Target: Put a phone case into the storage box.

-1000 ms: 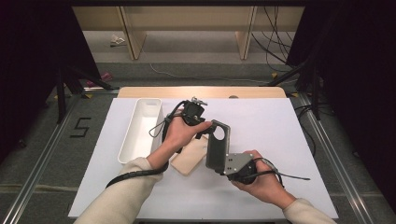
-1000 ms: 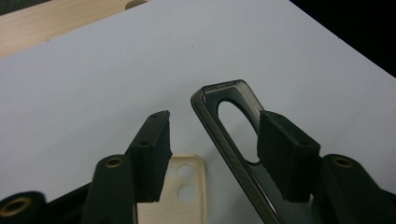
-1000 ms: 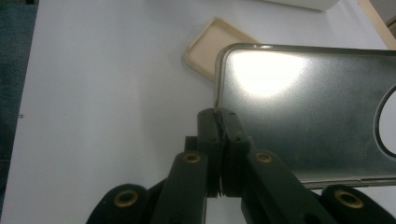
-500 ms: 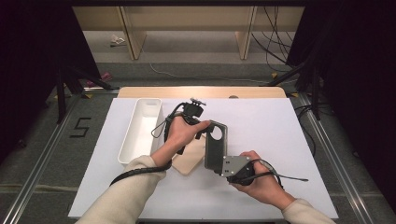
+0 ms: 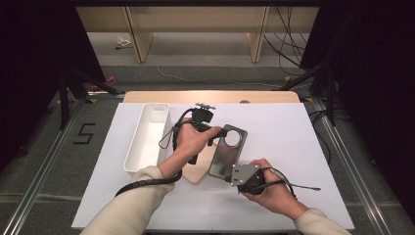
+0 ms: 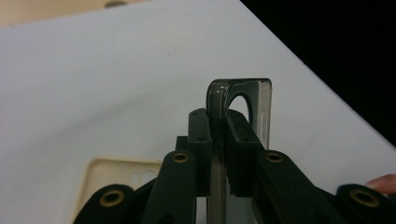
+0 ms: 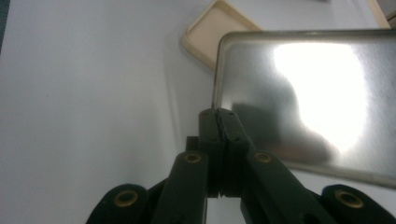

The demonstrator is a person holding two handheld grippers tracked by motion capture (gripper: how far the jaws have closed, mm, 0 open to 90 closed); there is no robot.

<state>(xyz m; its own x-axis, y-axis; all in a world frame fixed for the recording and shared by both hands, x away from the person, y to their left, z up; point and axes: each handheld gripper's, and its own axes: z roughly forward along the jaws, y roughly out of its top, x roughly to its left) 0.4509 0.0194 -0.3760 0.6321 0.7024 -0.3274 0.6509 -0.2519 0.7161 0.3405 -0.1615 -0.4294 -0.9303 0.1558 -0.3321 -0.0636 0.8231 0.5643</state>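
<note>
A grey, shiny phone case (image 5: 227,152) with a round camera hole is held above the white table between both grippers. My left gripper (image 5: 220,133) has just been closing its jaws on the case's hole end, and they now clamp its edge (image 6: 218,135). My right gripper (image 5: 229,175) is shut on the opposite lower corner (image 7: 219,116). The left gripper view shows the case (image 6: 239,100) edge-on; the right gripper view shows it as a broad reflective face (image 7: 308,98). A cream phone case (image 5: 195,172) lies flat on the table under the grey one, (image 6: 119,172) (image 7: 210,35).
A long white tray (image 5: 147,142) stands empty at the table's left. The white tabletop (image 5: 293,142) has free room to the right and front. A wooden strip runs along the far edge, with shelving and cables on the floor beyond.
The left gripper's jaws have closed onto the hole end of the grey case. The right hand and the case have hardly moved.
</note>
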